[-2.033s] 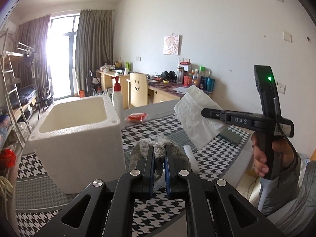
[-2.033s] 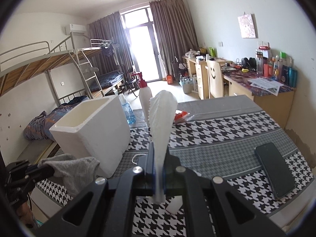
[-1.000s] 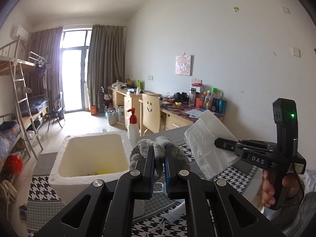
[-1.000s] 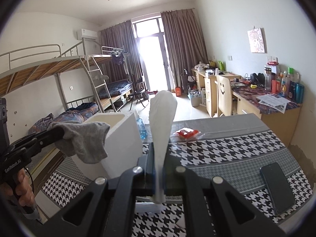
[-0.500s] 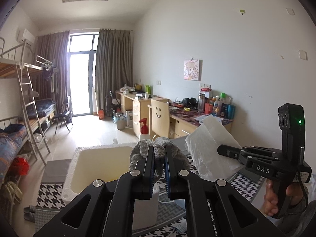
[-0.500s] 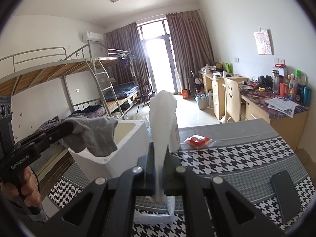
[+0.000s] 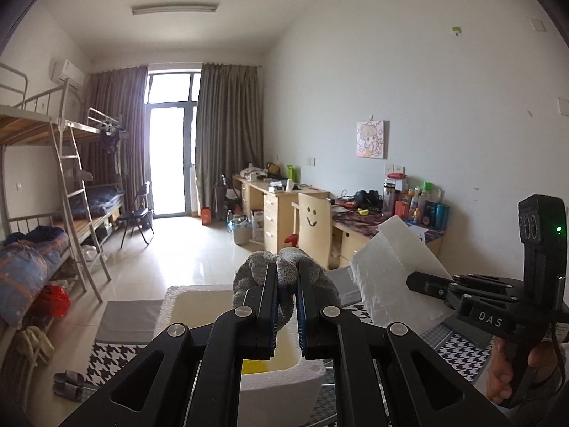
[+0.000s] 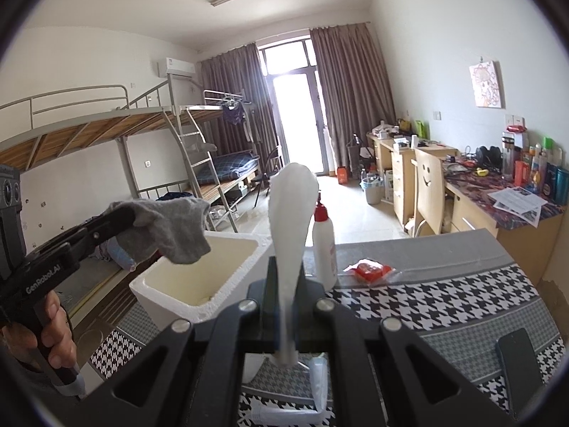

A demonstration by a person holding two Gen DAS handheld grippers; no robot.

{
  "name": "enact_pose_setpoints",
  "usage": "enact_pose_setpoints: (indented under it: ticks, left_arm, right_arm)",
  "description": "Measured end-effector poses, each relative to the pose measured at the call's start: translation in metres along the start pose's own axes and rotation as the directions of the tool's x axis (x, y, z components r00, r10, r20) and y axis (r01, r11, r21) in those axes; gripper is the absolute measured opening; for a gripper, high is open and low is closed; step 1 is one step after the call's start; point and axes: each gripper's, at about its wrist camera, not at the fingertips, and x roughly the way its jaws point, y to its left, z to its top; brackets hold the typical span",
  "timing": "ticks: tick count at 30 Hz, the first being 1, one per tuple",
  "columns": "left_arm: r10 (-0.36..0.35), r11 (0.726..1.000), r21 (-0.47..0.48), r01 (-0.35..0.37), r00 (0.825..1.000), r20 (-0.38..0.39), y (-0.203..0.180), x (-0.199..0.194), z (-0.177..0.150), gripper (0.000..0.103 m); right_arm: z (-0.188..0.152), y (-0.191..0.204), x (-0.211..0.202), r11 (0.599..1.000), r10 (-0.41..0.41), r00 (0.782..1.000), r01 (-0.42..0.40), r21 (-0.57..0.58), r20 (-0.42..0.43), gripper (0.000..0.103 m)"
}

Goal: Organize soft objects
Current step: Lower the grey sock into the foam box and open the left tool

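a: where's the grey sock (image 7: 284, 277) right now?

b: low centre of the left wrist frame, bunched between the pads of the left gripper (image 7: 285, 306), which is clamped nearly closed on it. in the right wrist view it dangles at left, over the near corner of the white foam box (image 8: 199, 277).

a: and the other soft thing?

b: the white tissue pack (image 8: 290, 220) stands upright in the middle of the right wrist frame, pinched tight by the right gripper (image 8: 284, 306), just beside the box's right wall.

a: what changed?

b: 2 seconds back both pieces hung low at bench level beside the box. now both are lifted and the box's open mouth shows below them, so i'd judge the carry nearly done and the drop next.

a: anything in the way?

b: the white bottle with the red pump (image 8: 324, 245) stands right behind the tissue pack, touching or almost touching the box. a red packet (image 8: 370, 270) lies on the checked bench (image 8: 444, 306) further right, and a dark phone (image 8: 519, 366) sits at lower right, well apart. something yellow already lies in the box.
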Motion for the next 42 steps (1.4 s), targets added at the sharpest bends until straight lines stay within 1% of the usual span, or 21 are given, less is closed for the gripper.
enact_pose_setpoints:
  ticks: [6, 14, 18, 25, 36, 37, 39, 40, 41, 42]
  left_arm:
    - [0.047, 0.999, -0.002, -0.047, 0.999, 0.002, 0.008, 0.008, 0.004, 0.009]
    - [0.110, 0.993, -0.031, -0.111, 0.994, -0.029, 0.019, 0.025, 0.001, 0.009]
    - [0.122, 0.992, -0.038, -0.124, 0.991, -0.053, 0.024, 0.033, -0.002, 0.009]
    - [0.140, 0.987, -0.055, -0.148, 0.983, -0.121, 0.031, 0.050, -0.011, 0.009]
    - [0.151, 0.985, -0.059, -0.164, 0.971, -0.187, 0.040, 0.065, -0.017, 0.010]
    - [0.147, 0.985, -0.056, -0.161, 0.970, -0.196, 0.040, 0.066, -0.018, 0.012]
    - [0.140, 0.986, -0.056, -0.154, 0.969, -0.206, 0.042, 0.068, -0.019, 0.030]
    - [0.140, 0.986, -0.059, -0.155, 0.969, -0.204, 0.043, 0.067, -0.019, 0.054]
    - [0.146, 0.985, -0.066, -0.162, 0.969, -0.198, 0.044, 0.066, -0.020, 0.075]
    - [0.157, 0.982, -0.074, -0.173, 0.970, -0.186, 0.045, 0.064, -0.020, 0.079]
  right_arm:
    - [0.008, 0.008, 0.005, 1.000, 0.023, 1.000, -0.023, -0.013, 0.007, 0.008]
    - [0.012, 0.020, 0.011, 0.998, 0.056, 0.998, -0.055, -0.035, 0.010, 0.008]
    - [0.012, 0.024, 0.018, 0.996, 0.077, 0.997, -0.077, -0.034, 0.000, 0.008]
    - [0.015, 0.031, 0.026, 0.995, 0.088, 0.996, -0.088, -0.052, -0.010, 0.008]
    - [0.020, 0.035, 0.037, 0.995, 0.074, 0.997, -0.075, -0.060, -0.026, 0.008]
    - [0.020, 0.035, 0.038, 0.996, 0.072, 0.997, -0.074, -0.059, -0.027, 0.008]
    - [0.022, 0.036, 0.040, 0.996, 0.069, 0.997, -0.071, -0.059, -0.031, 0.008]
    - [0.022, 0.037, 0.041, 0.996, 0.066, 0.997, -0.068, -0.058, -0.032, 0.008]
    - [0.023, 0.038, 0.042, 0.996, 0.065, 0.997, -0.067, -0.060, -0.034, 0.008]
    - [0.024, 0.038, 0.043, 0.996, 0.064, 0.997, -0.066, -0.060, -0.035, 0.008]
